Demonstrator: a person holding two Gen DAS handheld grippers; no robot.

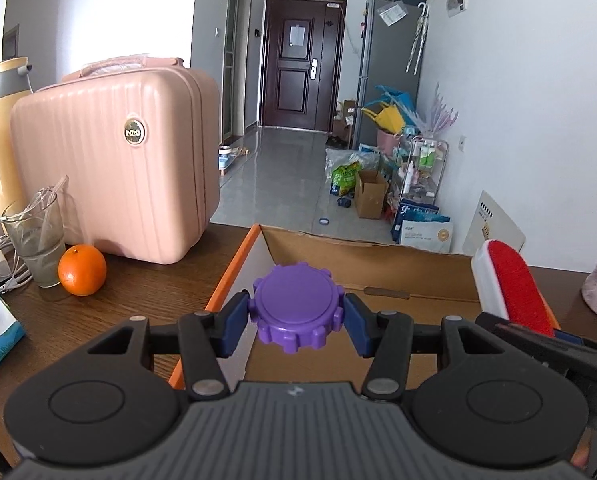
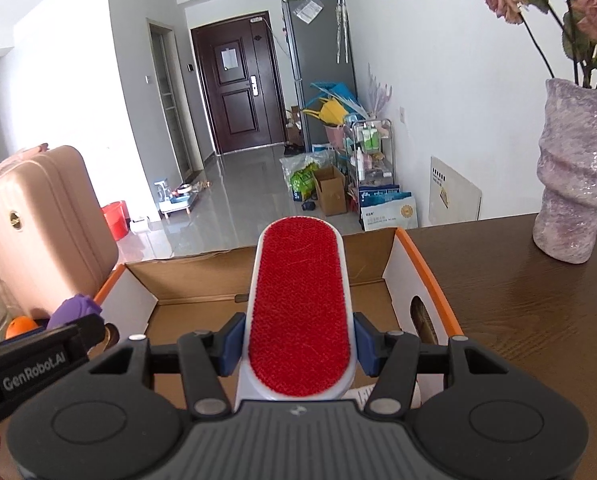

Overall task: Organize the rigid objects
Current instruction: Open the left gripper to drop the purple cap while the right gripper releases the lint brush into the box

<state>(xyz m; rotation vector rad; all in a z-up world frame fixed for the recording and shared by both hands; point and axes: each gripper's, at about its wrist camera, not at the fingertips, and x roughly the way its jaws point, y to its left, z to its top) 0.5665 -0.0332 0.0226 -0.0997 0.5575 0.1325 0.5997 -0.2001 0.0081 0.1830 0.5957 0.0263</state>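
Both tilted down over the box [image 1: 378, 258], left claw [image 1: 297, 317] pinches purple cap [image 1: 297, 306], right claw [image 2: 298, 338] lint brush [image 2: 300, 304].

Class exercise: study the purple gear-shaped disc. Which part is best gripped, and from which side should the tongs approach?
Grip the purple disc across its toothed rim, tongs coming level from the side, one pad on each opposite edge. It is flat and round, so the notched rim probably gives the surest hold. The left tongs hold it this way above the cardboard box.
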